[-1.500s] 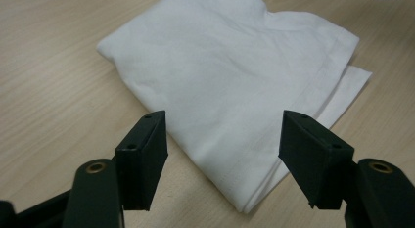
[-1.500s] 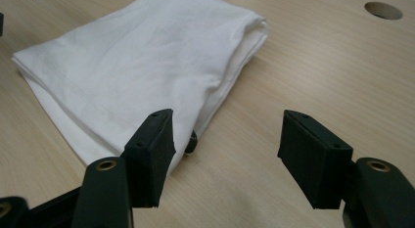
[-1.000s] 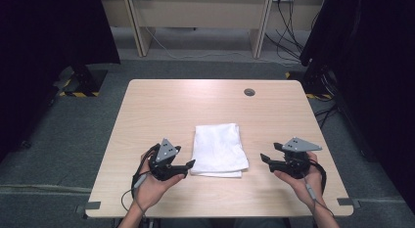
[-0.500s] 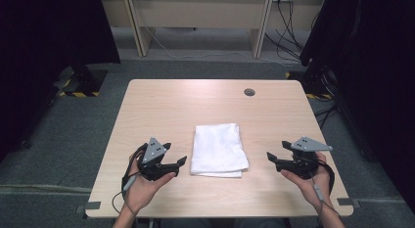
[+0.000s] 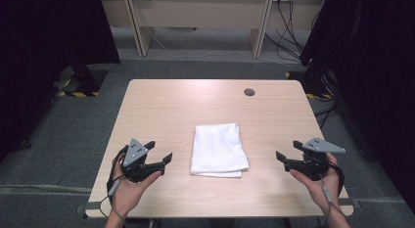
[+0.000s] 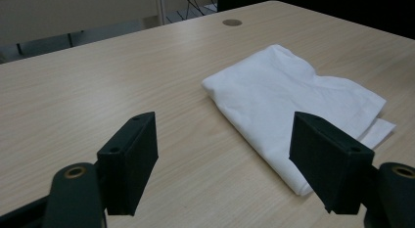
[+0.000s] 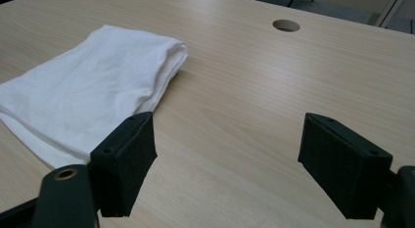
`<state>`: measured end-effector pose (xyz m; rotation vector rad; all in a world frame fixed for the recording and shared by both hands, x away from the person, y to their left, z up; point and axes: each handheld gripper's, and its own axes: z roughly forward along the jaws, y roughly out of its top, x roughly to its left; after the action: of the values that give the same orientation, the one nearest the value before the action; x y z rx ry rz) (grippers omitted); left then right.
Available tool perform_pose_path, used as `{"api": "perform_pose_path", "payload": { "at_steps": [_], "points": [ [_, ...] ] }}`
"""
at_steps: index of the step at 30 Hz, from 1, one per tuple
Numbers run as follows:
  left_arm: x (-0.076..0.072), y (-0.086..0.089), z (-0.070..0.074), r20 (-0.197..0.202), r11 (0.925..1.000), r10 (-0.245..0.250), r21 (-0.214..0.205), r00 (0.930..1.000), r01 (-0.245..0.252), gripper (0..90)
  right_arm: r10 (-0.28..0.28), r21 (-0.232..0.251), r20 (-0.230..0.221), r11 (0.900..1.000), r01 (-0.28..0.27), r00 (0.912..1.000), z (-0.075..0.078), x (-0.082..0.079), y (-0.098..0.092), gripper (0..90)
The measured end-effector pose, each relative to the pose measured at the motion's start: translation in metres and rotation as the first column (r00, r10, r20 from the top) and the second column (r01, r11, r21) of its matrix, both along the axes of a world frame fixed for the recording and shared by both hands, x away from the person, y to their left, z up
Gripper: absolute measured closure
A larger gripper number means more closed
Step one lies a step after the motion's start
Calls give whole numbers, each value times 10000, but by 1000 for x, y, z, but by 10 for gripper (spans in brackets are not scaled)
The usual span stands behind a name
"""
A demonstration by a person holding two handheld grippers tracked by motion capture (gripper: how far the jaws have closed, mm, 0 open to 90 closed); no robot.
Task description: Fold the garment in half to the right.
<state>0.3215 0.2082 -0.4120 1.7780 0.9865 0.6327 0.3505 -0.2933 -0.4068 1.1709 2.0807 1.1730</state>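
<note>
Two forearms enter from the near edge of the table (image 5: 161, 101), each hand carrying one set of tongs. The left hand (image 5: 128, 189) holds the left tongs (image 5: 160, 152) low over the near left part of the table, pointing toward the middle; the right hand (image 5: 320, 181) holds the right tongs (image 5: 288, 150) low over the near right part, pointing left toward the middle. Both sets of tongs stand wide open with nothing between the jaws, and the jaws of both have just been opening. Neither touches the cloth. Count: one folded white cloth (image 5: 218, 149), one table, one round hole (image 5: 249, 92) in the tabletop near its far right, two tongs, two hands. The cloth lies flat on the table slightly nearer than centre, between the two tongs and apart from both. In the left gripper view the cloth (image 6: 293, 98) lies ahead and to the right, with its near corner passing behind the right jaw. In the right gripper view the cloth (image 7: 83, 86) lies ahead and to the left, cut off at the left edge, with one edge passing behind the left jaw. The number of folds in the cloth cannot be made out. A grey plate tops each gripper, and cables trail off toward the wrists.
</note>
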Motion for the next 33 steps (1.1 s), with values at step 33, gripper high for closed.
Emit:
{"api": "perform_pose_path", "payload": {
  "at_steps": [33],
  "points": [
    [-10, 40, -31, 195, 9913, 1303, -192, 9913, -1299, 242, -1347, 342, -84, 9903, 1349, 9909, -23, -11, -41, 186]
  ]
}}
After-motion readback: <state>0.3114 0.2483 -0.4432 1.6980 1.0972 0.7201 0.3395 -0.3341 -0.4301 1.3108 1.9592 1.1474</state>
